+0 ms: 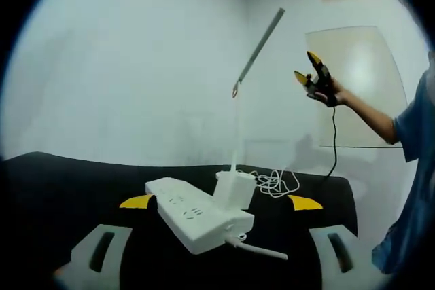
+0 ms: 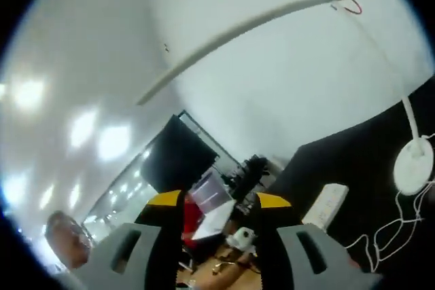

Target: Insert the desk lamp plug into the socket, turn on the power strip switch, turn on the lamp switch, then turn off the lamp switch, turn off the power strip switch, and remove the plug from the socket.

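Left tongs [image 1: 221, 203], spread and empty, hover near the power strip [image 1: 197, 214] on the black desk [image 1: 54, 188], while right tongs [image 2: 219, 202], spread, rise toward the desk lamp [image 1: 257, 52] head, probably seeking its switch.

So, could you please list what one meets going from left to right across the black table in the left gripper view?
White rectangular power strip → white square lamp base → loosely coiled white cord → thin black cable hanging from the other gripper.

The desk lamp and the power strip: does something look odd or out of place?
Nothing looks damaged. The power strip lies flat on the black table, the desk lamp stands upright, and its white cord sits in a loose tangle beside the base.
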`<state>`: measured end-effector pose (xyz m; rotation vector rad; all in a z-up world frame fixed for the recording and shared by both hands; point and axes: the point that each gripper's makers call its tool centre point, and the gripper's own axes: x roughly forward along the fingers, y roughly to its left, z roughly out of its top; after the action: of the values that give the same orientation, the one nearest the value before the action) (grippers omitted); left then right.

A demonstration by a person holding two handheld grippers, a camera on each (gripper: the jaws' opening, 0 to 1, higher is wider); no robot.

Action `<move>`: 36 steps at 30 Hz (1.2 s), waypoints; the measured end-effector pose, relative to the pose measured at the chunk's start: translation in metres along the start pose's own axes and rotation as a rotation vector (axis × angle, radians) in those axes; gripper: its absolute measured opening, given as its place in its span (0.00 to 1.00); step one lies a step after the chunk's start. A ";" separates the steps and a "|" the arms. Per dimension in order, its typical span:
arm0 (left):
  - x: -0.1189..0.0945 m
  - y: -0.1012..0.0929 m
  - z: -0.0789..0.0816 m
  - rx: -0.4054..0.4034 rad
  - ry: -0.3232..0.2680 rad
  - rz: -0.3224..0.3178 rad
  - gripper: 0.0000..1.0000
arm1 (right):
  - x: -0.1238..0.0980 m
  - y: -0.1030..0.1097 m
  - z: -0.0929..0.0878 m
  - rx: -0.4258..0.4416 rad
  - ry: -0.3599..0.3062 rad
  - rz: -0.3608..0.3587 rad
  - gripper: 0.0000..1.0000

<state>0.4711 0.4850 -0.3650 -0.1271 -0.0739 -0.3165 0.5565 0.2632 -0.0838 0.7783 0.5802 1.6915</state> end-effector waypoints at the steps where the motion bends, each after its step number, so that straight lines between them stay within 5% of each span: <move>1: 0.000 0.000 0.000 0.001 0.000 0.000 0.73 | 0.003 0.006 -0.004 0.005 -0.005 0.005 0.42; 14: 0.000 0.010 -0.001 0.003 0.002 -0.001 0.72 | 0.017 0.052 0.028 0.140 -0.090 0.152 0.40; 36: -0.003 0.010 -0.001 0.007 -0.008 0.000 0.71 | 0.036 0.064 0.057 0.163 -0.159 0.199 0.37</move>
<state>0.4718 0.4948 -0.3674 -0.1212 -0.0829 -0.3156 0.5523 0.2814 0.0074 1.1077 0.5492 1.7575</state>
